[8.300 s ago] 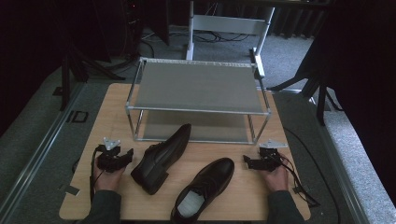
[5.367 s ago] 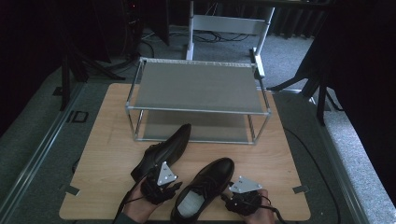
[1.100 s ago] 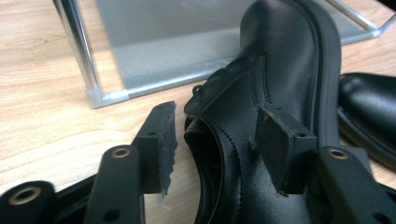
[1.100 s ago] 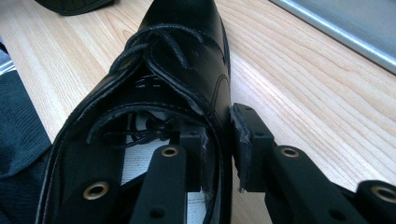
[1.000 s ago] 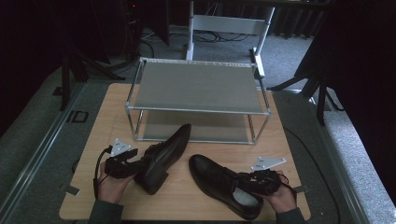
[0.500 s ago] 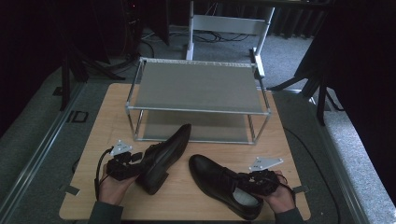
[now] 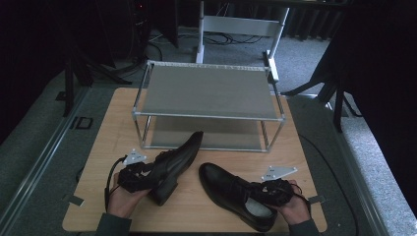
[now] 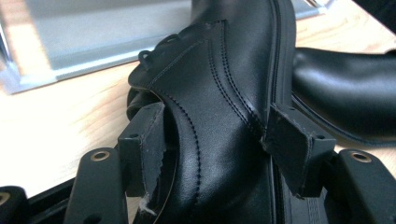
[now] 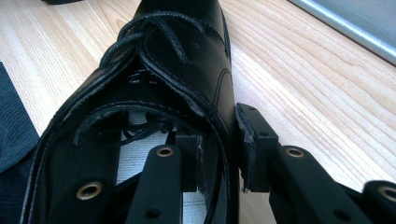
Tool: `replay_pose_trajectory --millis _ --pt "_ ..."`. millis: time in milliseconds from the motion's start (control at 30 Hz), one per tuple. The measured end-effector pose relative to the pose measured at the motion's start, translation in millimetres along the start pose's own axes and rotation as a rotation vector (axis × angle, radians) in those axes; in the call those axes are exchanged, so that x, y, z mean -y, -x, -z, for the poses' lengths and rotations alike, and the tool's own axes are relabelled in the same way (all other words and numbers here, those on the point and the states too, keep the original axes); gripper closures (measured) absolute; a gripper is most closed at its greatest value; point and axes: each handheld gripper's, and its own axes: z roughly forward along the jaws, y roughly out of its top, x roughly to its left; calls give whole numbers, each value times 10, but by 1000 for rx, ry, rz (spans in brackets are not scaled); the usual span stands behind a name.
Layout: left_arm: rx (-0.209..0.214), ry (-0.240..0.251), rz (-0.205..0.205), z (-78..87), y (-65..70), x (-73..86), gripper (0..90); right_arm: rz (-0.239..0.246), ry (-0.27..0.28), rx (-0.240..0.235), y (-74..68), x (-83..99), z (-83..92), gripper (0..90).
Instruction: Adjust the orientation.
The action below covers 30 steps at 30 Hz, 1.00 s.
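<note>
Two black leather lace-up shoes lie on the wooden table (image 7: 113,128). The left shoe (image 7: 177,157) lies on its side, toe towards the rack. My left gripper (image 7: 143,175) is at its heel end. In the left gripper view the shoe's side wall (image 8: 224,70) is between the jaws of the left gripper (image 8: 215,126), which have just been opening. One pad is inside the collar and the other by the sole's edge. The right shoe (image 7: 231,189) stands upright. My right gripper (image 7: 263,191) is shut on its collar wall (image 9: 187,60), one jaw inside and one outside (image 9: 219,133).
A two-tier metal shoe rack (image 7: 206,91) stands at the back of the table, both shelves bare. The right shoe's toe (image 8: 345,93) lies just beyond the left shoe's sole. Dark floor, cables and a stand's legs surround the table.
My left gripper has slid a little to the right, onto the left shoe's heel end, and its jaws stand wider. The right gripper and its shoe have stayed put.
</note>
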Motion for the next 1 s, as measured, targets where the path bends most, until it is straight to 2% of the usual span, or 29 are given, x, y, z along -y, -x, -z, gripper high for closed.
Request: replay_pose_trajectory --millis 33,100,133,267,433,500,633,700,733,767,900,1000 --pt "7 -1 -13 10 20 -5 405 0 0 0 1 0 0 718" --pt "70 -5 -29 15 74 -17 490 1 0 0 2 2 -1 718" --pt "82 -11 -49 8 115 -25 519 1 0 0 2 3 -2 717" --pt "94 -42 -110 -24 269 -76 566 3 0 1 -1 6 1 715" --pt "114 -51 -128 -1 343 -124 659 3 2 -1 -1 10 2 711" --pt "121 -67 -148 -7 386 -153 693 4 1 -2 1 8 3 710" --pt "78 -73 -176 -9 443 -196 780 0 5 2 -1 7 2 726" --pt "71 -72 -183 -37 458 -213 834 15 0 17 -13 2 -9 770" --pt "54 -65 -186 -51 473 -226 850 17 0 22 -13 0 -9 788" --pt "22 -70 -201 -65 488 -246 853 19 -1 24 -18 0 -8 802" --pt "5 -31 -187 -108 501 -334 855 34 9 22 -31 15 0 824" --pt "-8 -17 -201 -145 534 -406 854 30 21 -11 -24 27 1 834"
